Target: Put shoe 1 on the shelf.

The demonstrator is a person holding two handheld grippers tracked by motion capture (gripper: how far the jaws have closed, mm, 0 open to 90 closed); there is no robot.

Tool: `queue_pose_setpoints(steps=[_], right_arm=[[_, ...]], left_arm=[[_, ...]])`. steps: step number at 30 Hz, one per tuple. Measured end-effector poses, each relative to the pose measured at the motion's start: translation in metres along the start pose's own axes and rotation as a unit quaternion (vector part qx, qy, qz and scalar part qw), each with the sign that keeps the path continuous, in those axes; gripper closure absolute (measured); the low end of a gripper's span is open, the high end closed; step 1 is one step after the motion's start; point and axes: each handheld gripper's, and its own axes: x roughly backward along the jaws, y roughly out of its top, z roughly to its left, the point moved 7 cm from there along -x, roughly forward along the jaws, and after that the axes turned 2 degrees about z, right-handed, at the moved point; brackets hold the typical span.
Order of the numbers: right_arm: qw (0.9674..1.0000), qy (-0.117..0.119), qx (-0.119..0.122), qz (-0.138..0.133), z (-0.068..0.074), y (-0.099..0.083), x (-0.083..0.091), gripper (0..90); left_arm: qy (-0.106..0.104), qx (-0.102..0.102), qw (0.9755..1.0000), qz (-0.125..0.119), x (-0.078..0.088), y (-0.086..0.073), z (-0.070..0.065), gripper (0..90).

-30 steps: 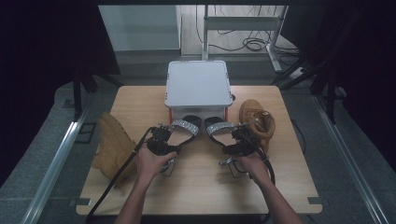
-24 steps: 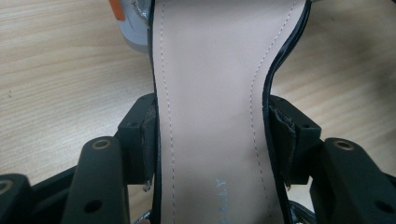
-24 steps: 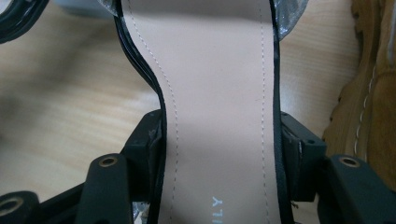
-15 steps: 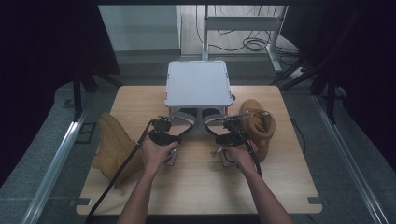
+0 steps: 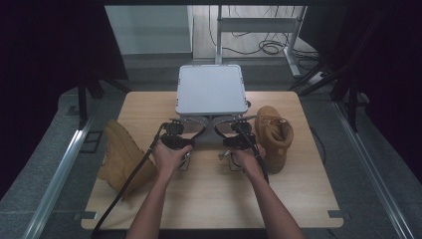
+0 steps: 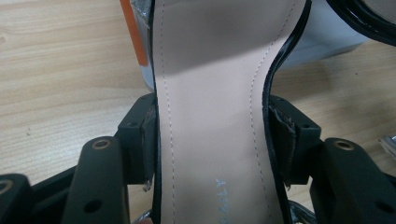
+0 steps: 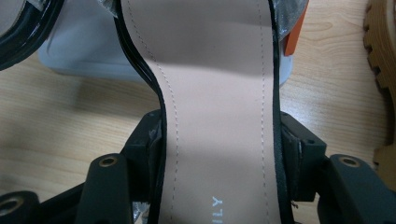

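High view showed two hands reaching in from the bottom edge, each with a gripper carrying one sandal toward the grey box at upper centre of the wooden surface. The left gripper sat just left of centre and the right gripper just right of centre, both close to the box's near edge. A tan boot lay on its side at left, and a second boot stood at right, just beside the right hand.

Left gripper view had the left sandal running up the middle of the frame, its beige insole facing the camera, with the fingers clamped against its black edges on either side. Right gripper view showed the same arrangement: the right sandal pinched across its narrow waist by the fingers, with the box behind it and a boot sole at the right edge.

The likely trouble lay in the grip and the crowding. Each sandal was held only by its thin edges at the narrow part, so a bump of its front against the box wall, or a twist of the hand, could probably lever it out of the pads. The two sandals travelled close together and might catch each other's straps. The right hand also passed close to the standing boot and could nudge it.
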Motion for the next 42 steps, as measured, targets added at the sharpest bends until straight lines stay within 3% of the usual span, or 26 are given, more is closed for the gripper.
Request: queue_pose_setpoints(steps=[9,13,28,34,36,38,42], right_arm=[[0.9999,-0.009,-0.008,-0.004,0.004,0.004,-0.009,41.8],[0.9998,-0.013,-0.013,-0.008,0.005,0.006,-0.012,41.9],[0.9983,-0.031,-0.044,-0.024,0.015,0.013,-0.031,41.8],[0.9978,-0.049,-0.041,-0.017,0.015,0.012,-0.043,41.7],[0.9978,-0.049,-0.042,-0.016,0.015,0.011,-0.044,41.7],[0.9977,-0.052,-0.043,-0.012,0.015,0.011,-0.045,41.6],[0.9974,-0.055,-0.044,-0.013,0.014,0.011,-0.047,41.6]], left_arm=[[0.007,0.005,1.0000,0.000,-0.008,0.002,0.002,41.5],[0.003,0.019,0.9998,-0.006,-0.012,0.005,0.001,41.5],[0.027,0.053,0.9981,-0.018,-0.034,0.017,0.005,41.5],[0.031,0.065,0.9971,-0.023,-0.044,0.018,0.003,41.4],[0.030,0.068,0.9971,-0.016,-0.047,0.017,0.002,41.5],[0.037,0.055,0.9977,-0.007,-0.050,0.014,0.003,41.6],[0.040,0.059,0.9974,-0.006,-0.057,0.012,0.001,41.6]])
